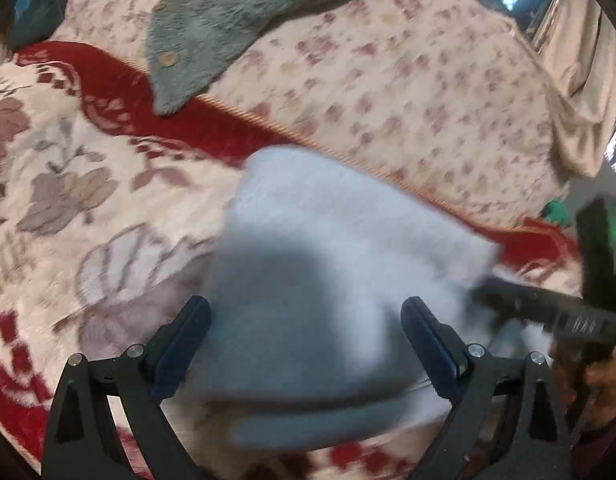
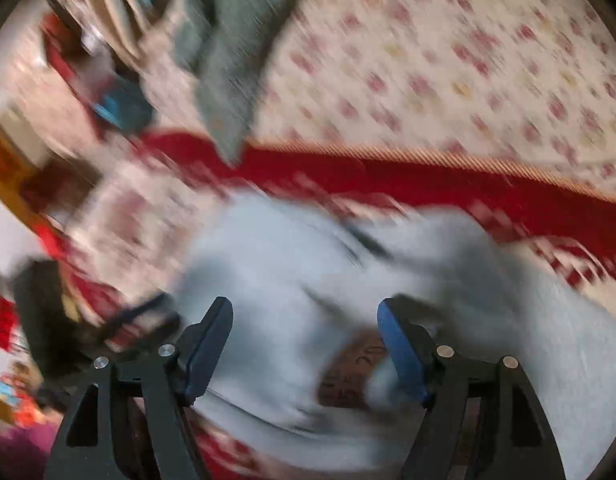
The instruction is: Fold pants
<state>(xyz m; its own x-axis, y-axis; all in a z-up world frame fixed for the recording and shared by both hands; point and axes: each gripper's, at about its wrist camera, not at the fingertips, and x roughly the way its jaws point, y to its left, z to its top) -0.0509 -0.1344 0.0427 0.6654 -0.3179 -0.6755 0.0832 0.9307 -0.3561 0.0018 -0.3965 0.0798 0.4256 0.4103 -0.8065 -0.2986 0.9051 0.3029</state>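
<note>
Light grey pants (image 1: 328,280) in a folded heap on a red-and-cream floral blanket (image 1: 87,200), close under both cameras, blurred in both views. Exact layering of the folds not readable; lower edge cut off behind the gripper frames. In the right wrist view, a brown patch with dark marks (image 2: 350,376) showing between grey folds, too smeared to identify.

Left gripper (image 1: 305,314) with jaws wide apart, straddling the heap; dark blue pads (image 1: 187,332) standing clear of the cloth on either side, nothing clamped. Right gripper (image 2: 305,314) likewise spread, pants lying between the fingers, no visible pinch. Whether its right pad (image 2: 400,344) brushes the cloth beside it cannot be told through the blur.

Beyond the red border, a cream sheet with small pink flowers (image 1: 408,92), with a grey-green fleece garment (image 1: 211,28) on it, its upper part cut off by the frame. Right gripper's black body (image 1: 568,312) at the edge of the left wrist view, partly cropped.
</note>
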